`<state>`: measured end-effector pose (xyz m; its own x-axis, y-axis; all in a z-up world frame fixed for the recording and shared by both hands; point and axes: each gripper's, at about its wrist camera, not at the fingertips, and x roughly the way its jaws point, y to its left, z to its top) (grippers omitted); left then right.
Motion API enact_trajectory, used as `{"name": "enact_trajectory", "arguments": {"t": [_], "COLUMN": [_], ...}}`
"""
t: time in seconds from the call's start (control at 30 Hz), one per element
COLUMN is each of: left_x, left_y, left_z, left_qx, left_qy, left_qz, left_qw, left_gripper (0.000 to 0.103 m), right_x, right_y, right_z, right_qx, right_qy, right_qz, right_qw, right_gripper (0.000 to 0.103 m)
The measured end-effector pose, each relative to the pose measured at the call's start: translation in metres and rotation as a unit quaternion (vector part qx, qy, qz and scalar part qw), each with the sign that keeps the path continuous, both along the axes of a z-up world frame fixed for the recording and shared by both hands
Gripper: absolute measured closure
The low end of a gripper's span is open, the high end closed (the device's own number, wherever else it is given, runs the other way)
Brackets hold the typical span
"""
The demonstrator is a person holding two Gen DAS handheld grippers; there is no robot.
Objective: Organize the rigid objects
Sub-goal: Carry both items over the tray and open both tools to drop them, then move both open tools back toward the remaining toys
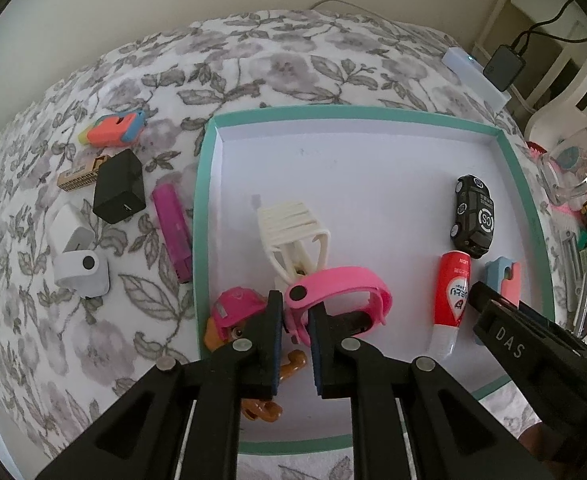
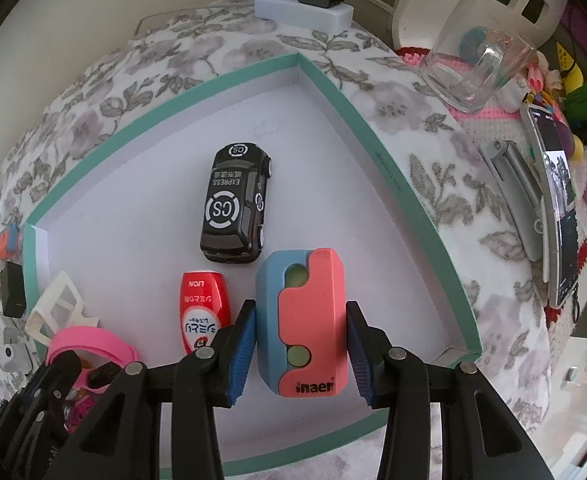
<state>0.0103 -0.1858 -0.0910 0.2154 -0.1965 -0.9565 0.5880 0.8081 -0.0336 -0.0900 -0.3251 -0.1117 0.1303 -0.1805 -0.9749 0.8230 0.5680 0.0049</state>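
Observation:
A teal-rimmed white tray (image 1: 203, 200) lies on a flowered cloth. Inside it are a black toy car (image 1: 473, 216), a red tube (image 1: 451, 300), a white ribbed clip (image 1: 293, 224) and a toy dog in a pink cap (image 1: 233, 312). My left gripper (image 1: 296, 305) points down into the tray and is shut on a looped pink strap (image 1: 349, 284). In the right wrist view my right gripper (image 2: 301, 307) is shut on a coral and blue block (image 2: 313, 300), both pads against its sides, just in front of the car (image 2: 233, 208) and beside the tube (image 2: 201, 312).
Left of the tray lie a magenta bar (image 1: 171, 232), a black charger (image 1: 119, 192), a white charger (image 1: 71, 228), a white gadget (image 1: 81, 274) and another coloured block (image 1: 113, 130). To the right stand a glass (image 2: 473, 68), a phone (image 2: 557, 216) and a power strip (image 2: 305, 12).

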Motion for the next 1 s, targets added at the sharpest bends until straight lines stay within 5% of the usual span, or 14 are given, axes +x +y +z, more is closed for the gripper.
{"name": "enact_trajectory", "arguments": {"t": [0.13, 0.2, 0.27, 0.77, 0.83, 0.9, 1.0], "left_x": [0.000, 0.000, 0.000, -0.002, -0.001, 0.000, 0.003], "left_y": [-0.001, -0.001, -0.001, 0.000, 0.001, 0.004, 0.008], "left_z": [0.001, 0.002, 0.003, 0.019, 0.023, 0.029, 0.035], "left_qx": [-0.002, -0.008, -0.018, -0.050, -0.057, -0.068, -0.076], "left_qy": [0.001, 0.003, 0.008, -0.001, -0.003, -0.006, -0.015], "left_qz": [-0.001, -0.001, -0.001, -0.002, 0.000, 0.006, 0.019], "left_qw": [1.0000, 1.0000, 0.9998, 0.9987, 0.9984, 0.9977, 0.9968], "left_gripper": [0.085, 0.069, 0.061, 0.046, 0.042, 0.026, 0.025], "right_x": [0.001, 0.002, 0.003, 0.004, 0.003, 0.002, 0.001], "right_y": [0.000, 0.001, 0.002, 0.002, 0.003, 0.002, 0.002], "right_z": [-0.001, 0.001, 0.004, 0.029, 0.036, 0.040, 0.046], "right_qx": [-0.001, -0.011, -0.019, -0.059, -0.067, -0.073, -0.084], "right_qy": [0.002, 0.000, -0.003, -0.027, -0.034, -0.039, -0.045], "right_qz": [0.002, 0.005, 0.007, 0.008, 0.004, 0.001, -0.003], "right_qw": [1.000, 1.000, 1.000, 0.998, 0.997, 0.997, 0.995], "right_gripper": [0.056, 0.042, 0.040, 0.036, 0.036, 0.036, 0.036]}}
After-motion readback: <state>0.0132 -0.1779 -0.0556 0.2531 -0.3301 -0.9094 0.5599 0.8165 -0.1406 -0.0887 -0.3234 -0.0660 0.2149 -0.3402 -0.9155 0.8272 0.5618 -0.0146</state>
